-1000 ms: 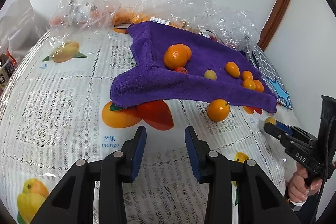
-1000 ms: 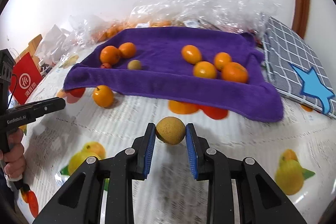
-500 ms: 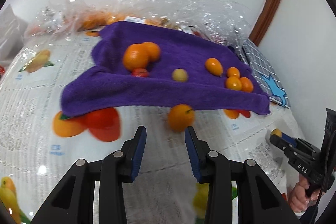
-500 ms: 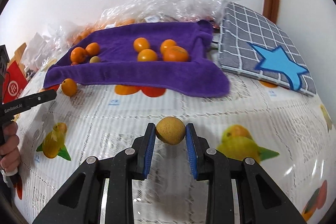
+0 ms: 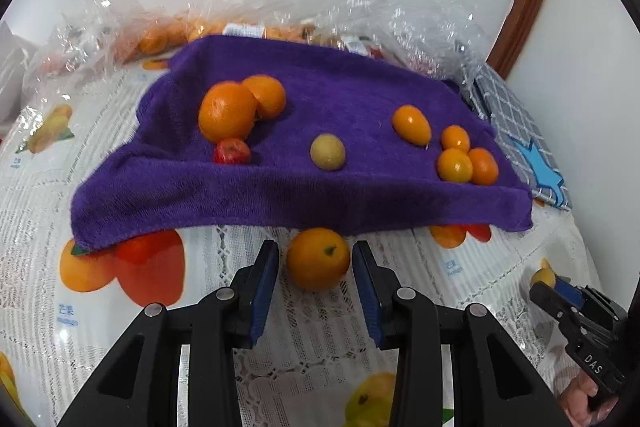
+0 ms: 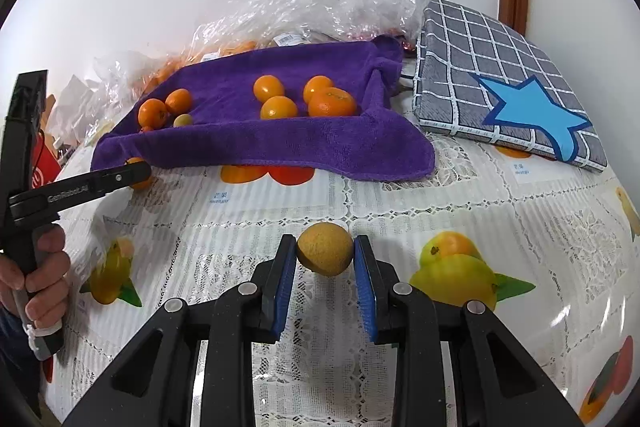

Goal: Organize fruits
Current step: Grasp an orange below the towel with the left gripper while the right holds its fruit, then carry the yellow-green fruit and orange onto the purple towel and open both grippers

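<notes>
Resting on the purple towel (image 5: 320, 99) are eight fruits: six orange, one red, one yellowish. Left gripper (image 5: 315, 259) gapes around a ninth, an orange (image 5: 318, 258), on the tablecloth (image 5: 36, 187). Right gripper (image 6: 325, 254) clamps a tan fruit (image 6: 325, 254).

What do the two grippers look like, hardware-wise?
Both alike: matte black angular frames, silver pivot screws, flat blue pads on the fingers. Left gripper reads "GenRobot.AI" in white on one finger in the right view. Right gripper shows "DAS" on its side. Bare hand on the pistol grip.
</notes>
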A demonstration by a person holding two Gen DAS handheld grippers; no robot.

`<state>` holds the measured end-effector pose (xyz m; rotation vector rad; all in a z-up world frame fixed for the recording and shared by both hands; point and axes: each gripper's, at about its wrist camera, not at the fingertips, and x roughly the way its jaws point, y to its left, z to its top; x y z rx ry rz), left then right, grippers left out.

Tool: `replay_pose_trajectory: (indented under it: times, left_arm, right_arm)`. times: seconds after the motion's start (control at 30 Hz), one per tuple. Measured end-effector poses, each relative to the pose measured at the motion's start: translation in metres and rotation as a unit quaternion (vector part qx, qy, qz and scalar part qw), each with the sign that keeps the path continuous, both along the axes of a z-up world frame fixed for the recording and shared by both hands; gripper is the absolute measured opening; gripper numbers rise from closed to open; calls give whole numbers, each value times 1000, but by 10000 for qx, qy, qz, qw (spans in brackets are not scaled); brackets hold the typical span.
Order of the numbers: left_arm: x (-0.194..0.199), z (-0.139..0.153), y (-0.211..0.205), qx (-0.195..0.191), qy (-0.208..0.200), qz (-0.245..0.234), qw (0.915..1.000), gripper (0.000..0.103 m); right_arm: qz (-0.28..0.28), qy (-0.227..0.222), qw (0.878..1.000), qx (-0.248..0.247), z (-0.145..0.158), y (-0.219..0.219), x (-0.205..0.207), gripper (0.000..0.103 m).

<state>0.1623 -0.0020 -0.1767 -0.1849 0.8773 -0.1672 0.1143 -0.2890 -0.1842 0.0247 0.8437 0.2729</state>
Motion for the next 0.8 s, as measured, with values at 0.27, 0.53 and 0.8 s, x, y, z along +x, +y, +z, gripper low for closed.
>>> replay_pose_trajectory:
  times: [0.27, 0.53, 0.8]
  left_arm:
    - [-2, -2, 9, -365, -9, -42, 9993, 29]
    - [-11, 2, 21, -780, -200, 50, 9967, 29]
    - [-18, 10, 17, -632, -413, -19, 9971, 29]
  right_arm:
    - [77, 54, 10000, -29, -1, 4, 1, 29]
    - [80, 53, 9999, -121, -2, 6, 2, 29]
    - [-37, -13, 10000, 59, 0, -2, 1, 29]
